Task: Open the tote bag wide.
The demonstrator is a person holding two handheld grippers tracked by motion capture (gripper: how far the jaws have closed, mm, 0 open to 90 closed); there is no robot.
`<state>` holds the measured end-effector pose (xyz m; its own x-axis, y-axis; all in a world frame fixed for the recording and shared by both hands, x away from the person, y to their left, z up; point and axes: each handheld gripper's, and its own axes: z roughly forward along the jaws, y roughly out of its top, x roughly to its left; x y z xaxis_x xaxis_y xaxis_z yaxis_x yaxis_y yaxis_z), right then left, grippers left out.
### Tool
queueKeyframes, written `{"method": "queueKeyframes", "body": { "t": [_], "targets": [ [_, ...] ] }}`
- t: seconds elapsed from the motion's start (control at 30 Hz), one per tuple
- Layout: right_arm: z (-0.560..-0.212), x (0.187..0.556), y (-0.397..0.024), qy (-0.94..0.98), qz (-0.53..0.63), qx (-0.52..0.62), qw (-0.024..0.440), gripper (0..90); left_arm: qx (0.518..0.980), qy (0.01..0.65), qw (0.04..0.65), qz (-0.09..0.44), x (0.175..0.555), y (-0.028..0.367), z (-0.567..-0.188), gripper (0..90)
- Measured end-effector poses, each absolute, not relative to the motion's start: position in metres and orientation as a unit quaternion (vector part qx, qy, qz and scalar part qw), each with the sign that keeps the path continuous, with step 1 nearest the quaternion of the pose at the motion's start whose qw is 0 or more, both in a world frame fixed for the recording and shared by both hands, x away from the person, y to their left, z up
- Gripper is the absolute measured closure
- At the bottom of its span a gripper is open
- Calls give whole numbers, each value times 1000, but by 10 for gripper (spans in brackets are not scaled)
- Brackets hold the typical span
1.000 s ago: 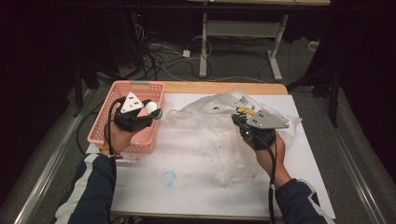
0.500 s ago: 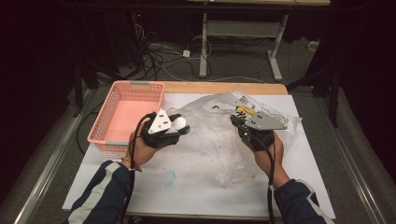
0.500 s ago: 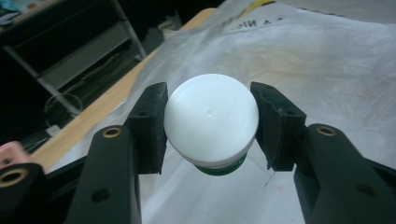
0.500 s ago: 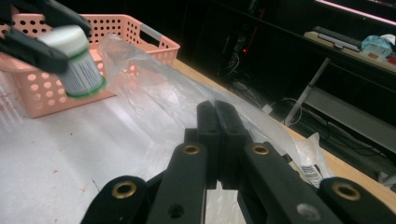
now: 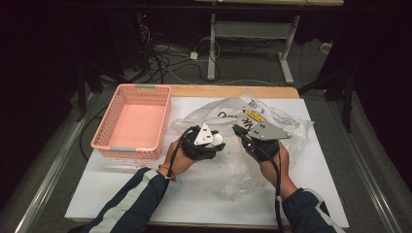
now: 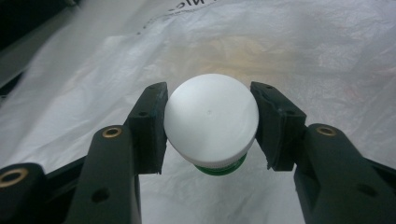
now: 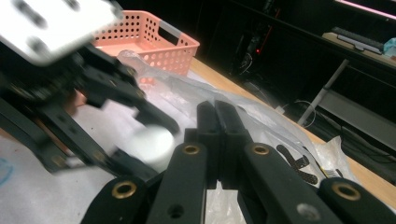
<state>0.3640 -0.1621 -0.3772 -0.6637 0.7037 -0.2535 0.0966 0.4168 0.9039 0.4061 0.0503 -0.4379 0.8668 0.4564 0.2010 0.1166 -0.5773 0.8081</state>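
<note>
Since the earlier frames, the left tool point(image 5: 214, 141) has travelled from over the pink basket point(image 5: 111, 130) across to the middle of the counter point(image 5: 194, 194), carrying a white cap point(image 5: 218, 139) with it; the right tool point(image 5: 239, 131) has kept its place on the clear plastic bag point(image 5: 286, 124).

From the high view, the left tool now sits just beside the right one, both over the crumpled bag that lies on the white sheet covering the counter. The basket stands apart at the left, nothing visible inside it. The cap shows as a small white disc at the front of the left tool. Both forearms wear dark sleeves with pale stripes.

Looking along the left tool point(image 6: 210, 123), its two black pads are clenched on the round white cap point(image 6: 211, 120), one pad pressing each side. A green part peeks out beneath the cap's lower rim. Behind it lies the translucent bag point(image 6: 289, 42) with some dark print near the top.

Seen from the right tool point(image 7: 217, 121), its jaws are clenched together with a fold of the bag's film seemingly pinched at their tips, though this is hard to make out. The left tool point(image 7: 149, 137) shows blurred close by, the cap point(image 7: 149, 142) a pale smear between its pads. The basket point(image 7: 154, 39) stands beyond, and the bag point(image 7: 261, 126) spreads across the counter toward its wooden edge.
</note>
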Motion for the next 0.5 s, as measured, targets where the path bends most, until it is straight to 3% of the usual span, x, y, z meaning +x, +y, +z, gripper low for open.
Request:
{"method": "queueKeyframes", "body": {
  "t": [0.5],
  "targets": [
    [-388,367,-164,791,463,261,303,900,865,195,416,203,420,22,-467,472]
  ]
}}
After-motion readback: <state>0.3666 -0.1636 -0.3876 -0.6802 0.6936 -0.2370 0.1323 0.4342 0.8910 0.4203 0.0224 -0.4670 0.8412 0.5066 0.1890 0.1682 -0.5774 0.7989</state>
